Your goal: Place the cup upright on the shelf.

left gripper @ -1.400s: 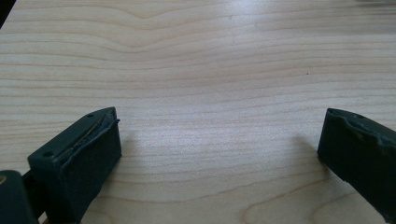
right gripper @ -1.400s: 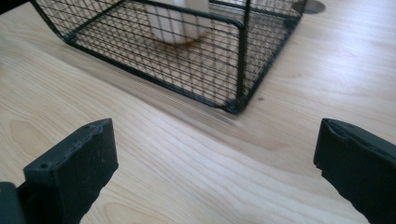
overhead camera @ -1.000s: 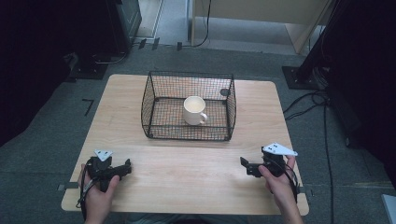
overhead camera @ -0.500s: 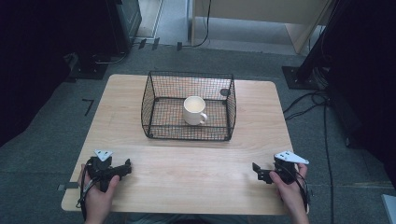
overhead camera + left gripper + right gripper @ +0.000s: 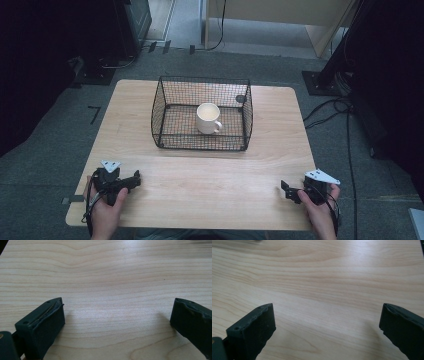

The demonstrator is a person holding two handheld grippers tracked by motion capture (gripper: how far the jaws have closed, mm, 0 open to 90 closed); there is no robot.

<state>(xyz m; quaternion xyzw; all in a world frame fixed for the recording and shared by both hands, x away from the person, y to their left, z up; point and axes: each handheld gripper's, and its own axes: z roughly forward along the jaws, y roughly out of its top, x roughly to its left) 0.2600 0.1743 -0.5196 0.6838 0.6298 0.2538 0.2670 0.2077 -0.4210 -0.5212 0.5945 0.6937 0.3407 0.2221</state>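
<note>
A white mug point(image 5: 208, 118) stands upright inside a black wire basket point(image 5: 165, 102) at the middle back of the wooden table point(image 5: 210, 175). My left gripper point(image 5: 134, 181) rests on the table's front left corner, held by a hand, and it is open. My right gripper point(image 5: 286, 190) rests near the front right corner, also open. In the left gripper view the left gripper point(image 5: 117, 320) has its jaws wide apart over bare wood. The right gripper view shows the right gripper point(image 5: 328, 321) the same way, with nothing between the jaws.
A small dark round object point(image 5: 240, 99) sits at the basket's back right corner. Cables point(image 5: 345, 130) run over the grey floor to the right of the table. Dark stands and furniture ring the table at the back and sides.
My right gripper has drawn back toward the front right corner of the table and come lower. The left gripper, the mug and the basket have stayed put.
</note>
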